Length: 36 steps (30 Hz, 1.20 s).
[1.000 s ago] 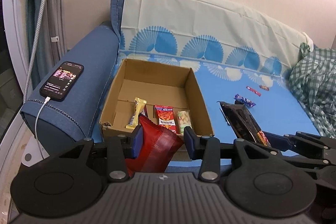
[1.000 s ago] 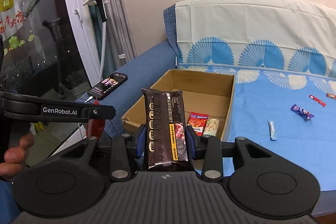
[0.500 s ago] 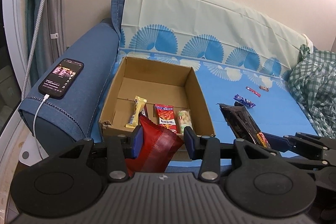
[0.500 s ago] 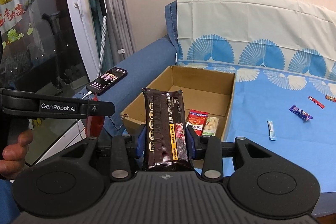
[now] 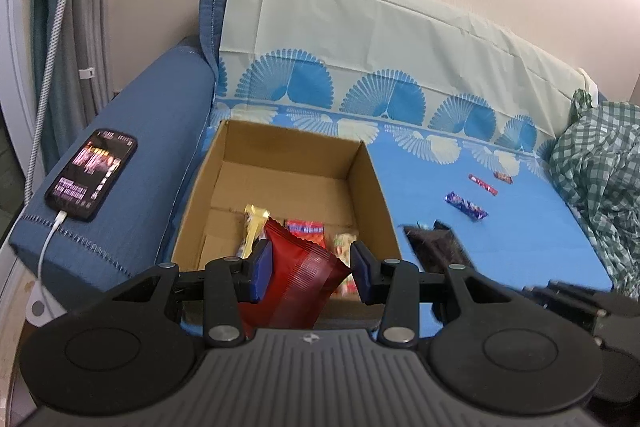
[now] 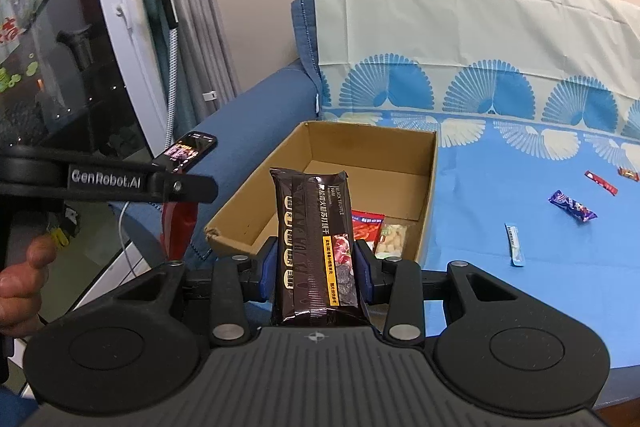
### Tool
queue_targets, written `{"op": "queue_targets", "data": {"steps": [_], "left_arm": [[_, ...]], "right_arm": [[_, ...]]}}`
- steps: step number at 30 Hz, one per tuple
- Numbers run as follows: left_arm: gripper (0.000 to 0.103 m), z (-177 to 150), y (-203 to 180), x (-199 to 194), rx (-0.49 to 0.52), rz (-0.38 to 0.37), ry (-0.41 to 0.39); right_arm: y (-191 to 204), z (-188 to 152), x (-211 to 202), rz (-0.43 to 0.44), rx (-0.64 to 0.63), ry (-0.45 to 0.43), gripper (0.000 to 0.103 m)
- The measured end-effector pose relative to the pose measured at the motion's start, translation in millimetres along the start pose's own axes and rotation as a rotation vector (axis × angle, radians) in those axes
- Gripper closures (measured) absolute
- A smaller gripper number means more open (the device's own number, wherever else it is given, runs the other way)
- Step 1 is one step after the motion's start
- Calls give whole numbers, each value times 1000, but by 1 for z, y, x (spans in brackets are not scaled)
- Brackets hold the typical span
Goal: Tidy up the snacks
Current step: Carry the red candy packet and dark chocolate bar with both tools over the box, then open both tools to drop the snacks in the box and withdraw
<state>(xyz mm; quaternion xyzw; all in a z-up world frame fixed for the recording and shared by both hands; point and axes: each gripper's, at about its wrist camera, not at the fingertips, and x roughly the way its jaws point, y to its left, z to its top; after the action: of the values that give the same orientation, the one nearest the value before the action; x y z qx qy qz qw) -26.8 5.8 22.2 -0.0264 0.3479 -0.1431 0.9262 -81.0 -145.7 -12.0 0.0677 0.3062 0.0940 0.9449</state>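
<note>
Left hand-held gripper (image 5: 311,270) loosely brackets a red crinkled foil snack bag (image 5: 294,285) (contact unclear); right hand-held gripper (image 6: 315,269) clamps a dark brown biscuit packet (image 6: 314,247), both near the open brown cardboard box's (image 5: 372,187) front edge.

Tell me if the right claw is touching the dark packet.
Touching. The right wrist view shows the right claw with both pads pressed against the dark packet.

Blue sofa (image 5: 168,131) w/ a fan-print blue cover (image 5: 500,227) over seat & backrest. Open cardboard box (image 5: 376,187) sits on the cover at the left end, just beside the armrest. Phone (image 5: 92,179), screen lit, cable plugged in, lies on the armrest. Loose on the cover right of the box: purple wrapped candy (image 5: 466,206), 2 small red ones (image 5: 483,184) behind it, thin white-teal sachet (image 6: 514,244) nearer the front edge. Green checked cloth (image 5: 596,179) heaped at far right
</note>
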Motion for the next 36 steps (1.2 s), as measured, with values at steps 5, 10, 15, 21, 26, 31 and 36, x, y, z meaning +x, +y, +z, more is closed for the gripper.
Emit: {"op": "queue_targets", "data": {"steps": [5, 10, 15, 21, 26, 31, 36], "left_arm": [[57, 25, 2, 30, -14, -2, 0], [57, 45, 8, 63, -28, 11, 14], [57, 60, 18, 94, -47, 23, 34], [57, 75, 34, 132, -84, 20, 68], [57, 78, 34, 165, -70, 47, 104], [57, 72, 38, 197, -79, 59, 166], [57, 66, 43, 221, -75, 77, 210]], "right_arm": [[-4, 12, 26, -4, 12, 18, 62], [-15, 26, 57, -9, 23, 36, 62], [-28, 38, 89, -14, 22, 57, 62], [-43, 48, 130, -23, 41, 81, 62], [-56, 49, 162, -26, 64, 120, 62], [-68, 46, 190, -25, 78, 161, 62], [-75, 42, 210, -16, 91, 198, 62]]}}
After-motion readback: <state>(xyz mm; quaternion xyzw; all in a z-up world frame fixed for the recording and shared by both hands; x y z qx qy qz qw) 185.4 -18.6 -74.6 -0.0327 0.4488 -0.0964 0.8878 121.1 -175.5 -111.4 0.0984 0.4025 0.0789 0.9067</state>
